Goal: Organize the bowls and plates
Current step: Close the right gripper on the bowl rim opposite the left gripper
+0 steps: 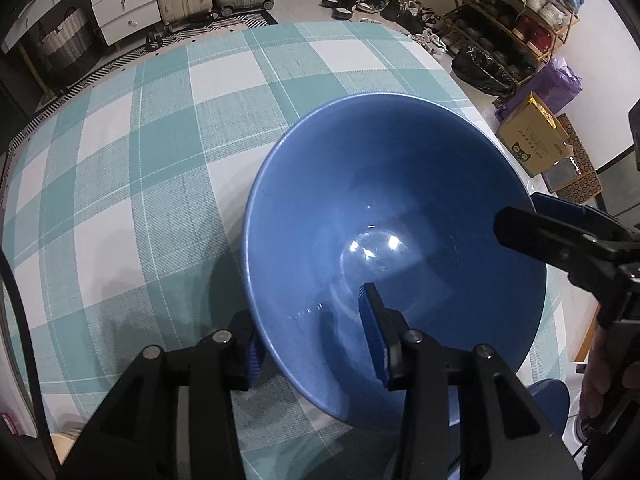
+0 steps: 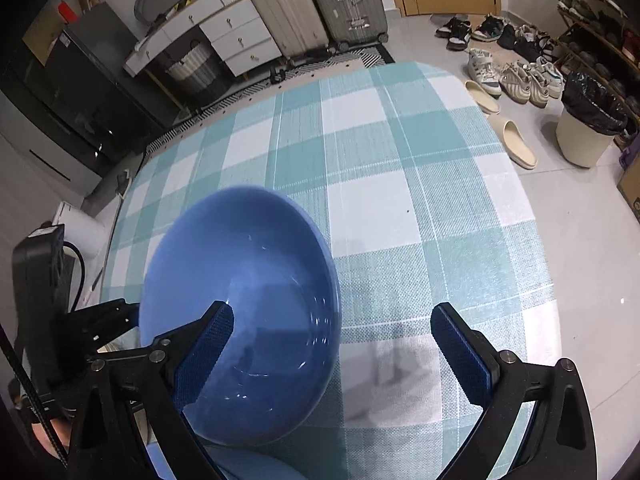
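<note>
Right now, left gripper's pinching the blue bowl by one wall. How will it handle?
Likely slippery: the blue bowl shows glossy glare spots, so it looks glazed. Probably rigid and breakable if dropped. The left gripper grips only the near rim, one finger inside, so the bowl, already tilted, may pivot. The right gripper is open.

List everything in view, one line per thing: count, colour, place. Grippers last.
blue bowl: one, blue, tilted above the table, its rim clamped by the left gripper
second blue dish: one, blue, under the bowl at the near table edge; only partly visible
tablecloth: one, teal and white check, covering the table
suitcases: two, beige and grey, upright on the floor beyond the table
drawer unit: one, white, left of the suitcases
bin: one, cream with a black liner, floor at right
shoes: many, mixed colours, floor and rack at right
left gripper: black with blue pads, one finger inside the bowl, one outside
right gripper: black with blue pads, open, holding nothing
</note>
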The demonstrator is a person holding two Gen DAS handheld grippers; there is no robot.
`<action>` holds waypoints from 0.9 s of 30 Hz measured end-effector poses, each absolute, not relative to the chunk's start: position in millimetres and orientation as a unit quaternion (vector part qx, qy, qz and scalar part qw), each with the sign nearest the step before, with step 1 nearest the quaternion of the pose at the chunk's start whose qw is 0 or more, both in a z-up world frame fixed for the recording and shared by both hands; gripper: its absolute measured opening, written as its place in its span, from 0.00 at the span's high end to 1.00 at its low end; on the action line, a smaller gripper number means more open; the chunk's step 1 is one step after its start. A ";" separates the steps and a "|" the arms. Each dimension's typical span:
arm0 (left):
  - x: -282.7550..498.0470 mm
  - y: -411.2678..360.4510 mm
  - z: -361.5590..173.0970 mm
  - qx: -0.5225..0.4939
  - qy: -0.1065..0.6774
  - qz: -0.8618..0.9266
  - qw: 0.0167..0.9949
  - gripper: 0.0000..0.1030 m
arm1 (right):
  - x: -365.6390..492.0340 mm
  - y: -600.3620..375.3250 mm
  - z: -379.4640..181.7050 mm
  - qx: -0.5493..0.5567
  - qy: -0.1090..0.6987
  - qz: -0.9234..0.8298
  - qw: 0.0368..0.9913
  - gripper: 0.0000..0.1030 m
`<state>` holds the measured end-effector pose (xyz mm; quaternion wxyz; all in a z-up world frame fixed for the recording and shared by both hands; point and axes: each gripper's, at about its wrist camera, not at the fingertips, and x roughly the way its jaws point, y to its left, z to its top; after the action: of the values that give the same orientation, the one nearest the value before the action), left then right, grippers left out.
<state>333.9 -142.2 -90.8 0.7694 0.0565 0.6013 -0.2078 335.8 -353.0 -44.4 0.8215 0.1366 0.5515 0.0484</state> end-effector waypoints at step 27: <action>333.7 -138.4 -94.1 0.037 0.601 -0.226 0.766 0.79 | 344.1 -343.3 -78.1 0.112 0.600 0.050 0.790 0.69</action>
<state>333.7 -138.4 -94.1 0.7659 0.0365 0.6006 -0.2265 344.1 -343.3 -78.1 0.7904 0.1118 0.6003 0.0498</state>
